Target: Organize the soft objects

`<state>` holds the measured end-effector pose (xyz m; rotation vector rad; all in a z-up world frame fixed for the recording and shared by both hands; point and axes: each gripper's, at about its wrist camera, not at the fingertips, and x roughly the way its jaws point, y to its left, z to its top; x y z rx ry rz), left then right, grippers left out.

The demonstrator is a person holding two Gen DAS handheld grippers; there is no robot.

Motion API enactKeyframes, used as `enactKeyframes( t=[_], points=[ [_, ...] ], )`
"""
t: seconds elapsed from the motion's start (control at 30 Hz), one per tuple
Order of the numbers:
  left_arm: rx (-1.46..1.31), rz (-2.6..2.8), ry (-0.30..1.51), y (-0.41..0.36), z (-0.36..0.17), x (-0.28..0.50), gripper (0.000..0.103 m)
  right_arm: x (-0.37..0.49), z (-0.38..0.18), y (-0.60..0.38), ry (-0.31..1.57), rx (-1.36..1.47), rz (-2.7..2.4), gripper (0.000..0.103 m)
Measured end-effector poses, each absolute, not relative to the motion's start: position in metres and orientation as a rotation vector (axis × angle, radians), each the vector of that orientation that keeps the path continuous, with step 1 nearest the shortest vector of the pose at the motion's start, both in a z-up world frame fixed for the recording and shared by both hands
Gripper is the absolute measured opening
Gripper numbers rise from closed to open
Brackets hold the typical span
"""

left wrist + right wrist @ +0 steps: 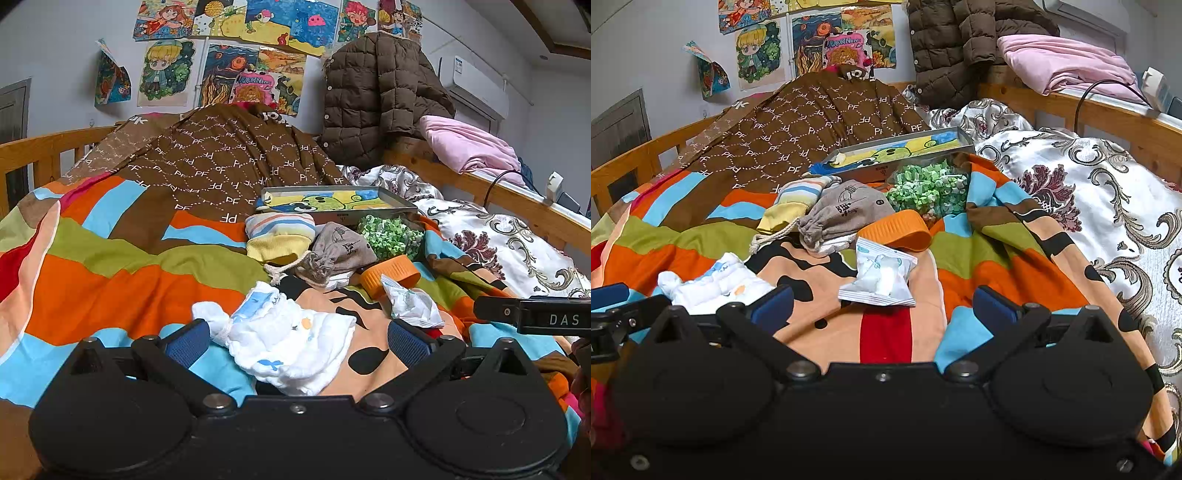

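A bed with a striped quilt (110, 266) holds small soft items. Both tongs are spread; the left gripper (295, 339) straddles a white cloth (291, 343), likely light and floppy, best pinched mid-bunch. The right gripper (882, 302) sits empty beside it.

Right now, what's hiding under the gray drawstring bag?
A bit of white cloth peeks out under the gray drawstring bag, lying on the colorful blanket. The bag covers the rest, so I can't tell what it is.

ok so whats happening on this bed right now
A person holds a hand-held gripper in each hand over a small pile of soft things on the striped bedspread. The left hand-held gripper is open around a white cloth; the right hand-held gripper is open just short of a sealed white packet. Nothing is gripped yet.
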<state>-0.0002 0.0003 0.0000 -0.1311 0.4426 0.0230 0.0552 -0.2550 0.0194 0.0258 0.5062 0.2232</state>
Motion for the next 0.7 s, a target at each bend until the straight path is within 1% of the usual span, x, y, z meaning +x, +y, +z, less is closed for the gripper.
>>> enactKeyframes(
  t=[0.7],
  points=[
    [-0.132, 0.023, 0.443, 0.0003, 0.0000, -0.0002, 0.102, 0.0557, 0.0199, -0.2566, 0.505, 0.025, 0.220, 0.103]
  ],
)
